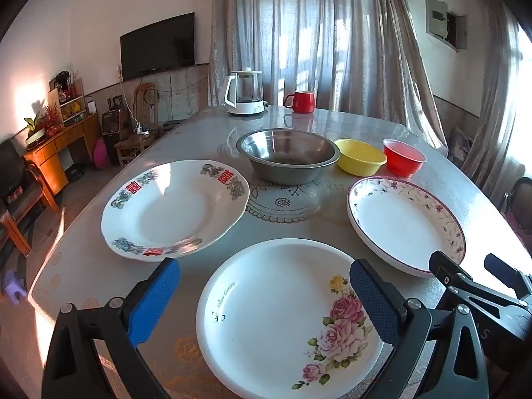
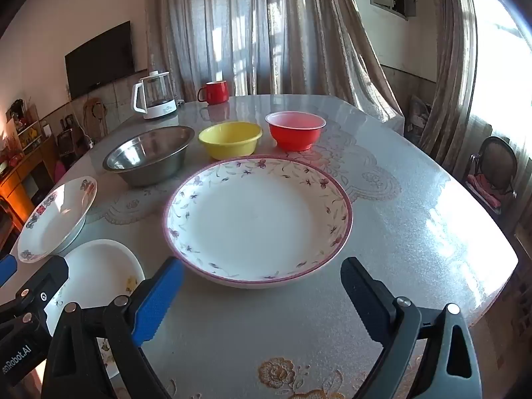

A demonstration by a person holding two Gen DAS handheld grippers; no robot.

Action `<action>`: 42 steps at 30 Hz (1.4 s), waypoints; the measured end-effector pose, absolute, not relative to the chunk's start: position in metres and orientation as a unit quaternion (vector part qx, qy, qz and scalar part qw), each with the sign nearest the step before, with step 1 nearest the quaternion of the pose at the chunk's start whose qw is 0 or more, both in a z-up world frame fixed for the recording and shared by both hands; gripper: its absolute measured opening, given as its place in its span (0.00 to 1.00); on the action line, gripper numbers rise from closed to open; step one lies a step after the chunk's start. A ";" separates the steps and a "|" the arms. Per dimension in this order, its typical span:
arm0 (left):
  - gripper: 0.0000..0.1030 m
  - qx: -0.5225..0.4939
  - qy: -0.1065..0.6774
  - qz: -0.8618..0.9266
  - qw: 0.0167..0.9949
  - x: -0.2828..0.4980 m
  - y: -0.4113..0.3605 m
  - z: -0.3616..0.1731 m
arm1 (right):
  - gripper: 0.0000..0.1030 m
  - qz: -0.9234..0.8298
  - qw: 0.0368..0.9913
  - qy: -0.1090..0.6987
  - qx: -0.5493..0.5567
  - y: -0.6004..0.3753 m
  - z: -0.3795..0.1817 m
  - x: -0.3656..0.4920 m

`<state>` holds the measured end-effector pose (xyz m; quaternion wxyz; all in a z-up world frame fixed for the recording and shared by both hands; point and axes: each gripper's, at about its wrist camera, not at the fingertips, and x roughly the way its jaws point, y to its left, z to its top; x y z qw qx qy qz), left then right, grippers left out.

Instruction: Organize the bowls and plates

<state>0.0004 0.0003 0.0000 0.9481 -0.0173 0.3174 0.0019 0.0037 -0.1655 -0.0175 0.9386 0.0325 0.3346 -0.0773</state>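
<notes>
Holding nothing, your left gripper (image 1: 264, 291) gapes fully over the rose plate (image 1: 282, 316); your right gripper (image 2: 262, 282) gapes empty, the pink-rimmed plate (image 2: 257, 219) at twelve o'clock.

White round plate with pink roses (image 1: 286, 319), white plate with red characters and grey-blue flowers (image 1: 173, 206), pink-rimmed floral plate (image 2: 257, 217), grey steel bowl (image 2: 149, 154), yellow plastic bowl (image 2: 230, 139), red plastic bowl (image 2: 295, 129)
</notes>
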 end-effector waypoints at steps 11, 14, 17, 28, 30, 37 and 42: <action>1.00 -0.014 0.321 0.007 0.947 0.001 0.004 -0.003 | 0.95 -0.067 0.938 0.340 0.032 -0.159 -0.024 0.007; 1.00 -0.013 0.324 0.008 0.946 0.003 0.004 -0.004 | 0.95 -0.063 0.938 0.338 0.038 -0.161 -0.024 0.007; 1.00 -0.013 0.326 0.010 0.945 0.004 0.004 -0.006 | 0.95 -0.062 0.939 0.337 0.040 -0.162 -0.023 0.007; 1.00 -0.010 0.325 0.012 0.945 0.002 0.003 -0.005 | 0.95 -0.046 0.940 0.335 0.040 -0.159 -0.022 0.007; 1.00 -0.008 0.324 0.012 0.946 0.001 0.003 -0.004 | 0.95 -0.043 0.940 0.335 0.041 -0.158 -0.022 0.007; 1.00 -0.007 0.322 0.011 0.947 -0.001 0.003 -0.002 | 0.95 -0.039 0.942 0.330 0.041 -0.157 -0.019 0.006; 1.00 -0.006 0.322 0.010 0.947 -0.002 0.001 -0.001 | 0.95 -0.040 0.943 0.327 0.043 -0.158 -0.018 0.007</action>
